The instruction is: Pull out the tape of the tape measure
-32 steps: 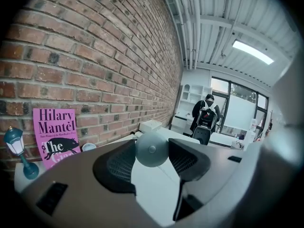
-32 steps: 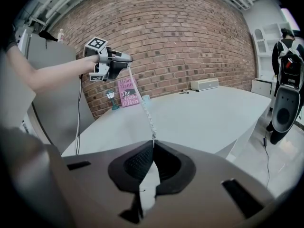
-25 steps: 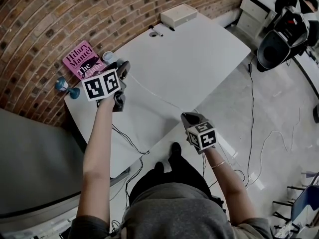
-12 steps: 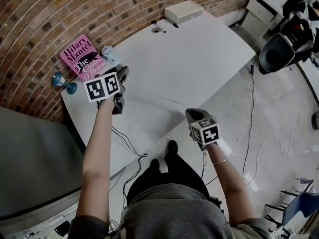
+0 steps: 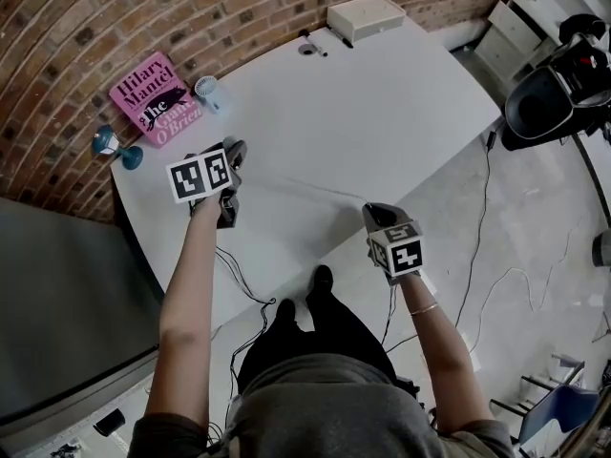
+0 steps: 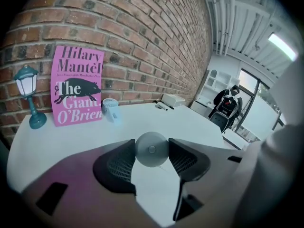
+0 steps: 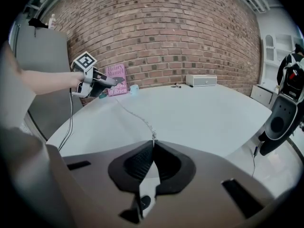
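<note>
A round white tape measure case [image 6: 151, 149] sits between the pads of my left gripper [image 6: 151, 151], which is shut on it above the left part of the white table [image 5: 382, 103]. In the head view that gripper [image 5: 232, 160] is at the left. A thin white tape [image 7: 135, 118] runs out from the case across the table to my right gripper [image 7: 153, 148], whose jaws are shut on the tape's end. The tape [image 5: 305, 188] shows as a faint line between the two grippers. My right gripper [image 5: 374, 213] is at the table's near edge.
A pink book [image 5: 151, 98] leans on the brick wall beside a small teal lamp [image 5: 107, 143] and a small white fan [image 5: 209, 91]. A white box [image 5: 365, 16] and a pen lie at the table's far end. A chair [image 5: 549, 93] stands at the right; cables hang off the near edge.
The two grippers have drawn a little further apart along the table, and the tape stretched between them is longer. Both grips are unchanged.
</note>
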Tool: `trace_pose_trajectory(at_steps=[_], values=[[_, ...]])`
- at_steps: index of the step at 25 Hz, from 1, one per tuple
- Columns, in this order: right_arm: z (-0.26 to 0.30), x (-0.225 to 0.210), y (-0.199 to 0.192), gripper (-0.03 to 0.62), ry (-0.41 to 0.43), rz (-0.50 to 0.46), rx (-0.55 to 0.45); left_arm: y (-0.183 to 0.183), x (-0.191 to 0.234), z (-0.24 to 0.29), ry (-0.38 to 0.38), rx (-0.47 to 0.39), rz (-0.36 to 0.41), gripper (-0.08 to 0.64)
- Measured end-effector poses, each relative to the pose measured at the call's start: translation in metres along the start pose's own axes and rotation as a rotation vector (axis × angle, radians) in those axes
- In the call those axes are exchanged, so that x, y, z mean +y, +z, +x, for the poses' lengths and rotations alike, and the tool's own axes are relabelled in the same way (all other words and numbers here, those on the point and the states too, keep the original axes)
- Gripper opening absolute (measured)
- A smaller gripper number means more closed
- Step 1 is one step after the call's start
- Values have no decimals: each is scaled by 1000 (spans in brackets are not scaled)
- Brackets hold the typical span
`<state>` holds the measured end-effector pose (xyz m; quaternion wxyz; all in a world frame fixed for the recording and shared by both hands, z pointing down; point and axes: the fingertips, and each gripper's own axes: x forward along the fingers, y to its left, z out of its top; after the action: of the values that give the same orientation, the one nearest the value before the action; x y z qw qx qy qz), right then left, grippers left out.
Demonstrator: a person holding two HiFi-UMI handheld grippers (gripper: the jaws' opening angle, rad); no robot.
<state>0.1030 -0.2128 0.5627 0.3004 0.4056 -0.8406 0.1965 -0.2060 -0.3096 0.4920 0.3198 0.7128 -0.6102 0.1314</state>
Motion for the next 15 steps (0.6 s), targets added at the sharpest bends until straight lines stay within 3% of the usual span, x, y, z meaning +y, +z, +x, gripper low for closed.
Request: trace_pose_trajectory(at_steps=[15], values=[[24,-25,9,6,-52,35,21,-67,18,25,101,175,30,230]])
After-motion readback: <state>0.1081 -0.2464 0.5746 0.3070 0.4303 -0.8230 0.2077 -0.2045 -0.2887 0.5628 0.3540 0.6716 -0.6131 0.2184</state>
